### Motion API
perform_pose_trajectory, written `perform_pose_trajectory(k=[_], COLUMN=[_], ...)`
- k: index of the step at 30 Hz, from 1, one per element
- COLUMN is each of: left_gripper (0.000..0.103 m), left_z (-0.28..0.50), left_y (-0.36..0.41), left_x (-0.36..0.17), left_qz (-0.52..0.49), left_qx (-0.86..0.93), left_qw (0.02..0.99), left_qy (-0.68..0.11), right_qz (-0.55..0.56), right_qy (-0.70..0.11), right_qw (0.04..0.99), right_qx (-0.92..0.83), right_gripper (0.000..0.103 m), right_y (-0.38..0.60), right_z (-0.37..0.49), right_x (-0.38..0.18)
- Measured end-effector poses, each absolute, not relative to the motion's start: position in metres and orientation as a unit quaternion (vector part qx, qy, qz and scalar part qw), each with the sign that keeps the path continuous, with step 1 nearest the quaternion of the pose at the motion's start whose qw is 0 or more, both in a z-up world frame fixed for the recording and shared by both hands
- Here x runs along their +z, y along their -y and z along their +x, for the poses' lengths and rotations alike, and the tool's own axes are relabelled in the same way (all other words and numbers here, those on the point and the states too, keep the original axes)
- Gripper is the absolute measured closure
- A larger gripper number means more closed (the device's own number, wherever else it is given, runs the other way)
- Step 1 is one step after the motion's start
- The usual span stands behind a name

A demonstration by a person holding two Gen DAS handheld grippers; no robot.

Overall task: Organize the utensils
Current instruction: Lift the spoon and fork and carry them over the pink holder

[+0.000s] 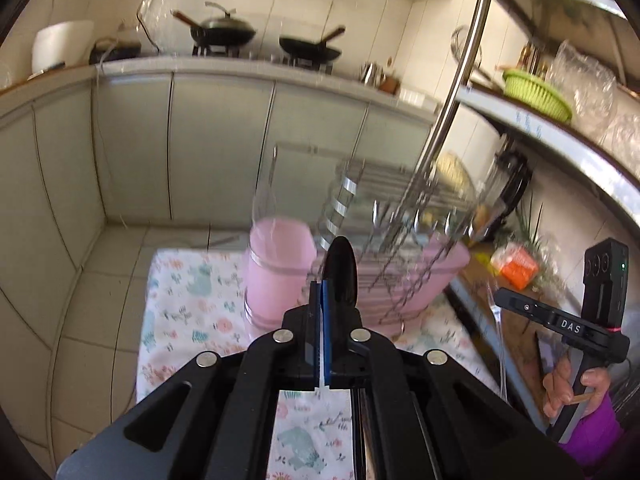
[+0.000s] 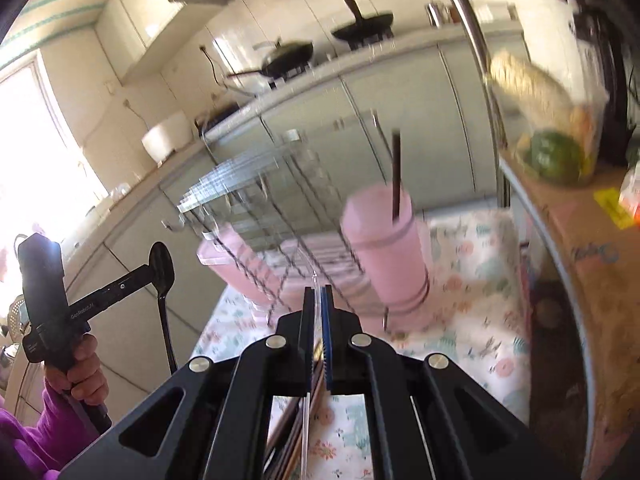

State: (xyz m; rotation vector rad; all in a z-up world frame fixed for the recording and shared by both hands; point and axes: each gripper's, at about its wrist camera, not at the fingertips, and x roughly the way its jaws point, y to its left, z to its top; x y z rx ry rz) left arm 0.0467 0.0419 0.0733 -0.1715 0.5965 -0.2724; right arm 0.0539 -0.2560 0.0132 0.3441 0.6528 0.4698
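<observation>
Above floral cloth | left claw clamps glossy black spoon | right claw grips clear utensil, probably plastic.

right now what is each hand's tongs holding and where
Left tongs pinch a black spoon just below its bowl. Right tongs pinch a clear plastic utensil near its upper end.

Two woks on the stove; green basket, perhaps plastic, shelved.

The left gripper is closed on a black plastic spoon, its bowl raised before the pink plastic utensil cup.
</observation>
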Motion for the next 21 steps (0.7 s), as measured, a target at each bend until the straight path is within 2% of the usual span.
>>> perform_pose_trajectory(k=[11,21], left_gripper=[0.103,0.103], left_z=[0.054,0.093], left_y=[-0.055,-0.050], left_x=[0.150,0.158], left_qz=[-0.105,-0.095], left_qx=[-0.069,0.020], left_qw=[0.981,0.994], left_qy=[-0.149,-0.059], right_qz=[0.166,0.155], right_qy=[-0.142,-0.049], right_qw=[0.957,0.977], right_qx=[0.193,0.140], right_gripper=[0.100,0.100], right_y=[0.276,0.280], right_z=[0.058,0.097], right_x=[0.107,0.136])
